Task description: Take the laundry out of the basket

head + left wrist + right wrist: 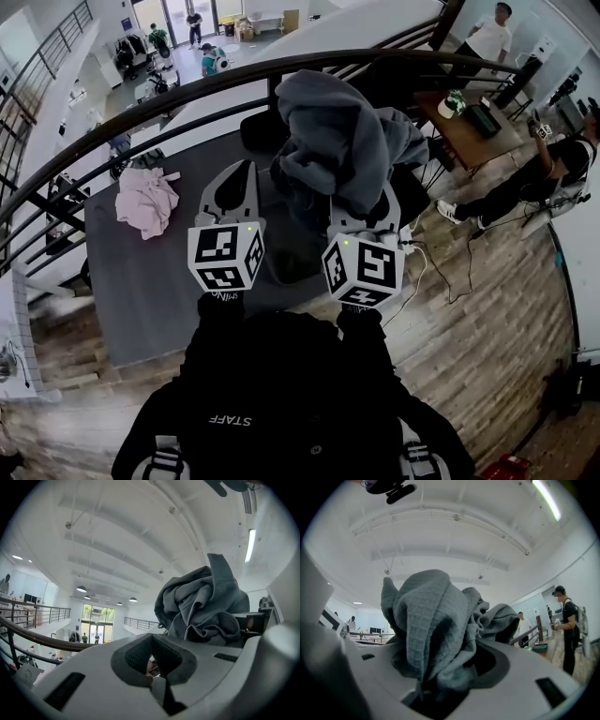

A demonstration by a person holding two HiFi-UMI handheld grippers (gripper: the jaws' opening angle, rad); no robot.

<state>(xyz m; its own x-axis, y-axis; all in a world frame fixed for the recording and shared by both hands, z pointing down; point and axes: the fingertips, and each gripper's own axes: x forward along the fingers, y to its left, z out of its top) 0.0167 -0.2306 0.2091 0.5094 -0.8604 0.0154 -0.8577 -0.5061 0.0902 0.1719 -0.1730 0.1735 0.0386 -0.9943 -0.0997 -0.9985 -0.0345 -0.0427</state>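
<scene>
A grey waffle-knit garment (337, 141) hangs bunched in the air, with my right gripper (364, 208) shut on it. In the right gripper view the cloth (436, 625) fills the space between the jaws and spills over them. The left gripper view shows the same bundle (206, 606) to the right. My left gripper (239, 183) is held up beside it on the left, with its jaws together (152, 667) and nothing in them. A dark shape (286, 253) lies below the garment, largely hidden; I cannot tell whether it is the basket.
A pale pink garment (145, 199) lies on the grey mat (141, 281) at the left. A curved dark railing (216, 80) runs behind. At the right are a wooden floor with cables (441, 272), a table (469, 131) and people.
</scene>
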